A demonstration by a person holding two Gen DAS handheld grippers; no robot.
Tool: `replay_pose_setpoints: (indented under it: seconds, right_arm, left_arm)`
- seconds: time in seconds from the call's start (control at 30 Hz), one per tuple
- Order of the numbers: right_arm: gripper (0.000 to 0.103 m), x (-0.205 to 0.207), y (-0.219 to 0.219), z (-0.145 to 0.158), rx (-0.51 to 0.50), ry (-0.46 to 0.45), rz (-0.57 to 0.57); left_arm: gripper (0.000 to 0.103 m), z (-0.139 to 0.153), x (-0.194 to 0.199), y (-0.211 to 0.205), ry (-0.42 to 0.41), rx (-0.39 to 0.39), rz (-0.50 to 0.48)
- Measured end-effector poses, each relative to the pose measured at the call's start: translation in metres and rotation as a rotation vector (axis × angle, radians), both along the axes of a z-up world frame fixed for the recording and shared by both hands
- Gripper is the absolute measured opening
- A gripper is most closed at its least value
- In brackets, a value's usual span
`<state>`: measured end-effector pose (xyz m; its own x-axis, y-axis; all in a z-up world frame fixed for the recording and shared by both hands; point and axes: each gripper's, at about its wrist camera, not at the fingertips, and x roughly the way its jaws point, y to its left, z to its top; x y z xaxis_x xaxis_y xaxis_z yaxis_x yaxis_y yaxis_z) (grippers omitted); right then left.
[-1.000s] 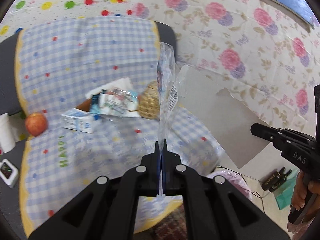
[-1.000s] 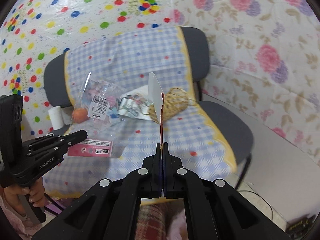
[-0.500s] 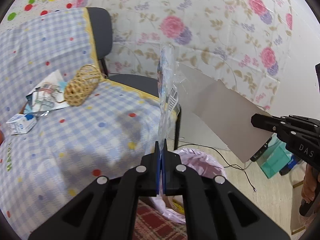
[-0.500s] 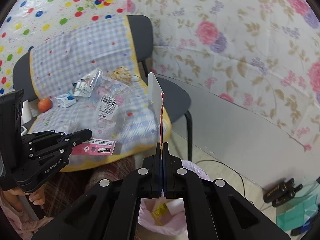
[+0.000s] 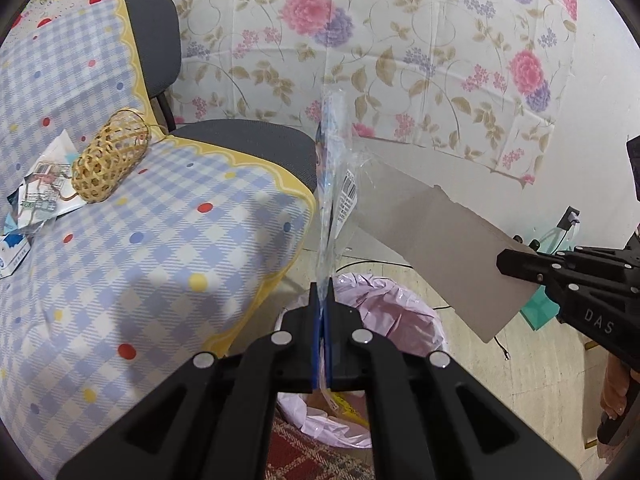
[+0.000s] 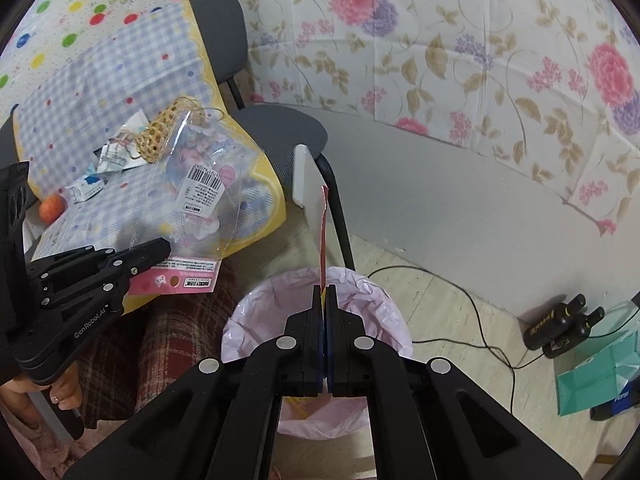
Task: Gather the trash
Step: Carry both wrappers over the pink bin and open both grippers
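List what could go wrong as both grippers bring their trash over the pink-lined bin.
1. The clear plastic wrapper in the left gripper is wide and light, and it hangs beside the pink-lined bin, over the chair's edge. Released there, it would likely drift onto the floor.
2. The cardboard sheet in the right gripper looks about as broad as the bin's opening, so it may catch on the rim or tear the thin liner.
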<state>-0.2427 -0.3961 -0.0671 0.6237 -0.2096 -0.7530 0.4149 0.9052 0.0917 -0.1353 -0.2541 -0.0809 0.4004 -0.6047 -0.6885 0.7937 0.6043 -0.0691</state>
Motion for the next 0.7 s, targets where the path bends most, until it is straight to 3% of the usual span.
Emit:
replay_pose_setpoints:
  seconds: [0.03, 0.1, 0.17, 0.2, 0.4, 0.7]
  right_arm:
    - [0.002, 0.001, -0.001, -0.002, 0.005, 0.002, 0.001]
    - [0.006, 0.003, -0.003, -0.005, 0.011, 0.002, 0.000]
    - [0.006, 0.006, -0.005, -0.009, 0.020, 0.005, -0.005]
    - [0.007, 0.008, -0.006, -0.011, 0.023, 0.007, -0.009]
    - [0.029, 0.012, -0.003, -0.006, 0.018, -0.020, -0.005]
    - [0.032, 0.023, 0.010, 0.020, -0.003, -0.099, 0.026]
  left_arm:
    - [0.000, -0.001, 0.001, -0.003, 0.003, 0.005, -0.003]
    - [0.011, -0.002, 0.002, -0.006, 0.004, 0.010, -0.009]
    - [0.055, -0.002, 0.003, -0.007, -0.003, 0.008, -0.005]
    - [0.061, -0.001, 0.004, -0.006, -0.015, 0.003, 0.010]
    - [0.063, 0.010, 0.018, 0.014, -0.038, -0.005, 0.076]
    - [0.065, 0.023, 0.033, 0.069, -0.040, -0.020, 0.190]
